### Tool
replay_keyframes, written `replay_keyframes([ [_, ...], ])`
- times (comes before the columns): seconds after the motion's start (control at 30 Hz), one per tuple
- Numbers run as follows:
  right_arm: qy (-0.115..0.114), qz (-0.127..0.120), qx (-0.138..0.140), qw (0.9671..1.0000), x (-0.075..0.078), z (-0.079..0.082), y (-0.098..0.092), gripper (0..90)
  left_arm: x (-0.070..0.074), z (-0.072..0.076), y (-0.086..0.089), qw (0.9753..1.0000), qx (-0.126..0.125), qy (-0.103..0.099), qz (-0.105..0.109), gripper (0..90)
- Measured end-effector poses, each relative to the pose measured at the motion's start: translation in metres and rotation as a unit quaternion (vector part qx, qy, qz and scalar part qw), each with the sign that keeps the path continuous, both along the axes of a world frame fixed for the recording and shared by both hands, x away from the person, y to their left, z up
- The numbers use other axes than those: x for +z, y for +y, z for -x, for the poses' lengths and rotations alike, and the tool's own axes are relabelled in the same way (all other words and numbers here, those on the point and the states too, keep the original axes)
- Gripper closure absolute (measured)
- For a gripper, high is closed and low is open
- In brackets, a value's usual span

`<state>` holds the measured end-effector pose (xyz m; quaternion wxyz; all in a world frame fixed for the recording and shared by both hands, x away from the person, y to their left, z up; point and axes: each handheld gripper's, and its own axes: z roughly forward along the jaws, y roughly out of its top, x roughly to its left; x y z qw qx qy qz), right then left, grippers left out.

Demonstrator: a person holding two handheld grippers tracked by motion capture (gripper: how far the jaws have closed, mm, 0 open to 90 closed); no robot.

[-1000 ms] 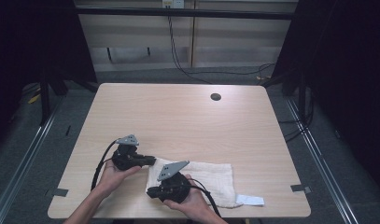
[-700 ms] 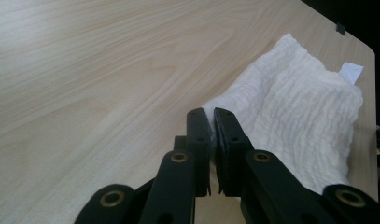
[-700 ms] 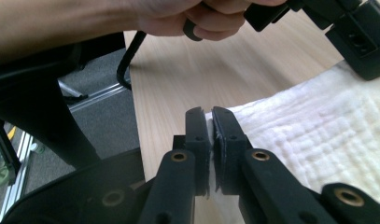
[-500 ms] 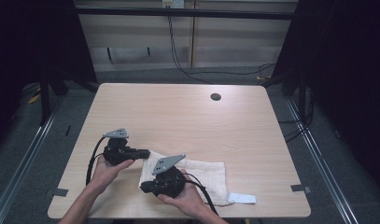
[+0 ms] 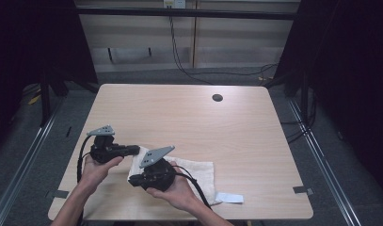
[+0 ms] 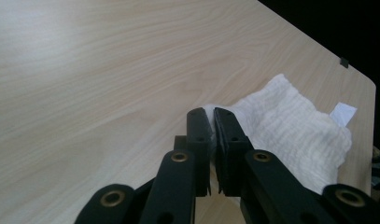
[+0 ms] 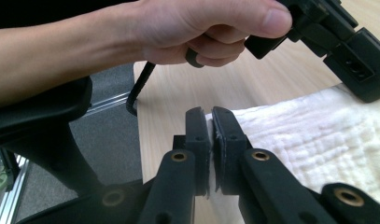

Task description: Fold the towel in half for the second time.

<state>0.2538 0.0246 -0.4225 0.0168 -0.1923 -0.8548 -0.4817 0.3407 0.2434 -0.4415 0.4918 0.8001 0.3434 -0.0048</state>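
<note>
Both grippers, left point(image 6: 211, 116) and right point(image 7: 210, 116), pinch the near-left edge of the white cloth point(image 5: 194, 174) on the table point(image 5: 189, 113), so next comes folding it over, I think.

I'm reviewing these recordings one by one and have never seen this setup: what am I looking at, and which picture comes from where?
No robot here: a person holds a hand tool with two-jaw tongs in each hand. The high view looks down on a table from above the person's side. The left tongs and right tongs show there. The other two views come from cameras riding on each tool, looking along its black jaws. A white cloth with a tag lies near the table's front edge. Left tongs and right tongs are each shut on an edge of the cloth.
</note>
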Motion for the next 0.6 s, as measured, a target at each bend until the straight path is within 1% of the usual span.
replay_keyframes([
  [0.03,-0.003,-0.001,0.001,1.0,0.002,-0.001,0.002,86.1,0.002,0.0,0.002,1.0,0.003,-0.001,0.003,85.8],
  [0.07,-0.003,-0.004,0.002,1.0,0.003,-0.002,0.004,86.0,0.005,0.0,0.004,0.9999,0.004,-0.009,0.007,85.8],
  [0.1,-0.006,-0.004,0.003,1.0,0.005,-0.002,0.006,86.1,0.005,0.0,0.004,0.9999,0.004,-0.009,0.007,85.7],
  [0.13,-0.007,-0.006,0.004,0.9999,0.006,-0.003,0.008,86.0,0.009,0.0,0.009,0.9997,0.007,-0.015,0.017,85.7],
  [0.23,-0.008,-0.016,0.005,0.9998,0.01,-0.005,0.013,86.1,0.012,0.0,0.016,0.9996,0.017,-0.017,0.014,85.8],
  [0.3,-0.007,-0.021,0.003,0.9998,0.01,-0.006,0.014,86.1,0.013,0.0,0.018,0.9995,0.019,-0.018,0.016,85.8],
  [0.33,-0.007,-0.027,0.004,0.9996,0.012,-0.007,0.017,86.1,0.017,0.001,0.023,0.9993,0.024,-0.023,0.018,85.8],
  [0.37,-0.007,-0.031,0.005,0.9995,0.013,-0.008,0.018,86.1,0.019,0.001,0.024,0.9991,0.027,-0.025,0.022,85.8],
  [0.43,-0.008,-0.034,0.005,0.9994,0.014,-0.008,0.02,86.1,0.021,0.002,0.024,0.999,0.028,-0.027,0.021,85.8],
  [0.47,-0.011,-0.043,0.007,0.999,0.017,-0.008,0.022,86.1,0.026,0.005,0.026,0.9988,0.03,-0.032,0.022,85.8],
  [0.5,-0.009,-0.047,0.008,0.9988,0.017,-0.007,0.024,86.1,0.026,0.005,0.026,0.9988,0.03,-0.032,0.022,85.8],
  [0.53,-0.01,-0.049,0.009,0.9987,0.017,-0.006,0.025,86.1,0.032,0.007,0.027,0.9986,0.031,-0.038,0.021,85.8],
  [0.57,-0.011,-0.053,0.009,0.9985,0.018,-0.006,0.027,86.1,0.032,0.007,0.027,0.9986,0.031,-0.038,0.021,85.8],
  [0.6,-0.012,-0.056,0.011,0.9983,0.019,-0.006,0.028,86.1,0.037,0.008,0.029,0.9982,0.035,-0.042,0.023,85.8],
])
